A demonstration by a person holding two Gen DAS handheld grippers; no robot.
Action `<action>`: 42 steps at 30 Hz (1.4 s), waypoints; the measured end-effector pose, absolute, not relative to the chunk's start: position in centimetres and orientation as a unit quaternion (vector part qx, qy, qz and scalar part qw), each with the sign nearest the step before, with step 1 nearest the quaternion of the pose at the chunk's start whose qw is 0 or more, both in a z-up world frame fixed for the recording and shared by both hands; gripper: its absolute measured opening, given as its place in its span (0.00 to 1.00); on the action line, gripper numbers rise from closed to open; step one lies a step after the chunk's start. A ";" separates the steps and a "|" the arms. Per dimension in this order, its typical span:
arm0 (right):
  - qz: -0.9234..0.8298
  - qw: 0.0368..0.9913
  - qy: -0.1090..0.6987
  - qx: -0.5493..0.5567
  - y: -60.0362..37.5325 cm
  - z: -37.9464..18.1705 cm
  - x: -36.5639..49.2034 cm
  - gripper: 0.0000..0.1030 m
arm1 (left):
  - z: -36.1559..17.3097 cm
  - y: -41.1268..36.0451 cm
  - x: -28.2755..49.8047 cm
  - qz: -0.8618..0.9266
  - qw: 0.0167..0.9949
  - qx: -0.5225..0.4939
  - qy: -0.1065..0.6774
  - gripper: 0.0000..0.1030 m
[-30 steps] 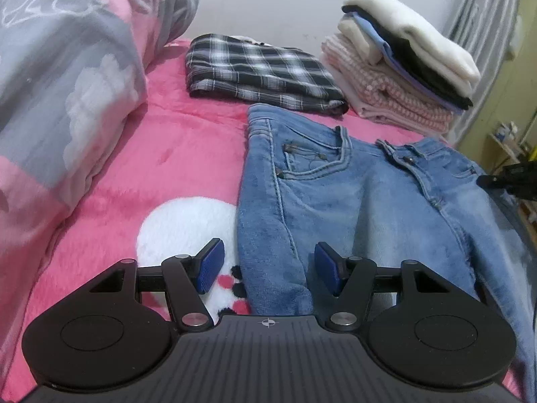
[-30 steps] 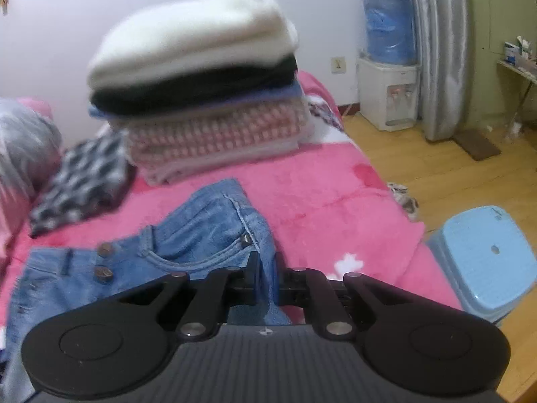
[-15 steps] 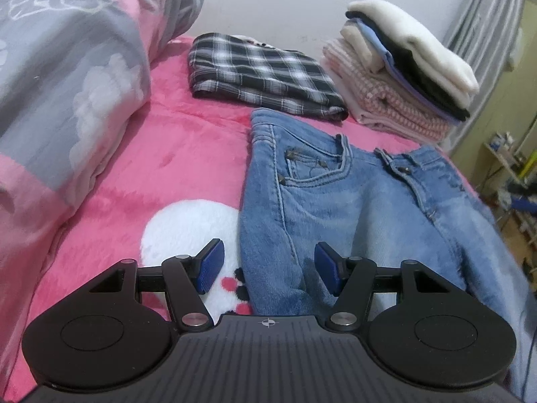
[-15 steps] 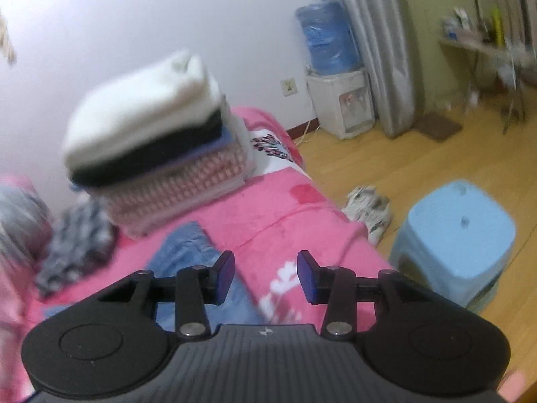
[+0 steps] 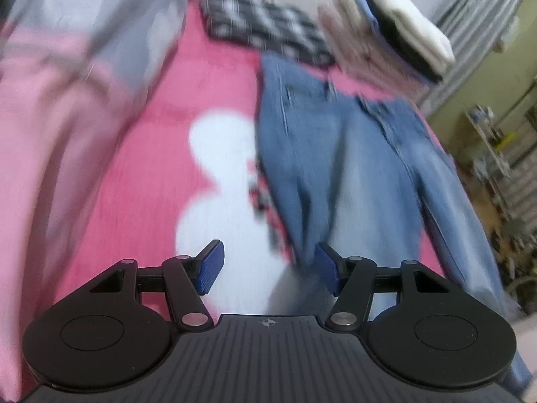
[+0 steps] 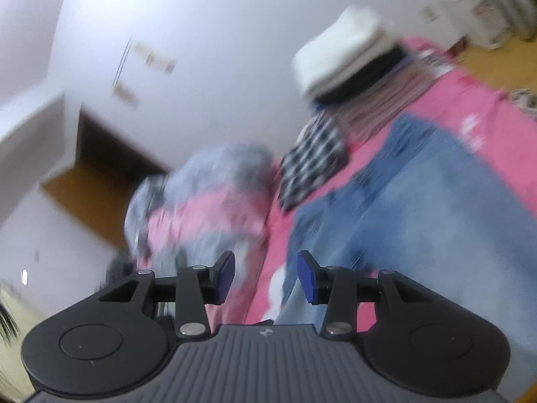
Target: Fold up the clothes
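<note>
While both tools (image 5: 268, 270) (image 6: 266, 277) hang spread and empty, soft blue denim jeans (image 5: 339, 168) lie flat on fleecy pink bedding (image 5: 208, 94).

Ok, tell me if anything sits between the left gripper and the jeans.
Nothing visible does. The left gripper is open and empty, and the jeans lie spread on the pink blanket directly ahead of its fingers. The plaid garment and folded stack lie beyond the jeans.
</note>
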State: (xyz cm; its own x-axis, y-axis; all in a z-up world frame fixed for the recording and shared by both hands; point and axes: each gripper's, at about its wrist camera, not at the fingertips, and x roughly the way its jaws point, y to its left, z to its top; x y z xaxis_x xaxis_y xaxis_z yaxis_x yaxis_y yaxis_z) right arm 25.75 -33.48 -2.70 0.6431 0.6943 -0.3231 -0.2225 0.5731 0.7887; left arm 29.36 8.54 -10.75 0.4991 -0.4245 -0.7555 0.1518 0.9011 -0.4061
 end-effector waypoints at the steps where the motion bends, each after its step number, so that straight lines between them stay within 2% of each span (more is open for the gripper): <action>1: 0.288 0.825 0.329 0.358 -32.0 -2.9 25.9 0.43 | -10.6 8.9 28.1 -0.176 0.847 -0.150 0.479 0.58; 4: 0.309 0.818 0.362 0.321 -27.5 -3.1 27.6 0.43 | -10.4 9.1 24.4 -0.188 0.830 -0.170 0.496 0.58; 8: 0.314 0.825 0.403 0.243 -21.0 -2.7 30.8 0.41 | -10.2 7.7 20.8 -0.213 0.833 -0.180 0.478 0.56; 13: 0.291 0.856 0.425 0.041 -10.9 -3.7 34.3 0.38 | -10.1 5.9 16.3 -0.244 0.835 -0.192 0.454 0.55; 18: 0.250 0.861 0.436 -0.082 -3.8 -6.4 36.5 0.38 | -10.0 4.7 14.7 -0.279 0.828 -0.177 0.453 0.55; 26: 0.207 0.857 0.457 -0.121 -1.7 -9.0 39.2 0.35 | -6.8 10.2 16.7 -0.223 0.874 -0.215 0.373 0.57; 31: 0.214 0.855 0.451 -0.138 -0.7 -9.1 40.5 0.35 | -10.4 10.0 19.9 -0.165 0.875 -0.160 0.427 0.57; 35: 0.185 0.856 0.461 -0.146 -0.3 -10.4 41.7 0.34 | -12.5 9.0 19.8 -0.166 0.864 -0.187 0.437 0.55; 37: 0.167 0.857 0.472 -0.124 -1.3 -11.2 42.4 0.20 | -12.7 8.2 19.5 -0.192 0.857 -0.191 0.438 0.41; 40: 0.172 0.859 0.473 -0.088 -2.9 -11.2 42.8 0.05 | -12.3 7.4 18.7 -0.228 0.855 -0.184 0.428 0.34; 42: 0.183 0.859 0.474 -0.067 -3.8 -10.7 43.0 0.01 | -12.1 6.9 18.2 -0.252 0.854 -0.178 0.420 0.33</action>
State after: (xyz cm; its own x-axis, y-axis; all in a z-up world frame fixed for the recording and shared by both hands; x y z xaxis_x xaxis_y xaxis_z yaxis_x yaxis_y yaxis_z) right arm 43.00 -3.75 -10.71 0.4834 0.2505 -0.8388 -0.3774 0.9242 0.0585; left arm 18.16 6.89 -12.06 0.5207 -0.5798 -0.6267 0.2804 0.8095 -0.5159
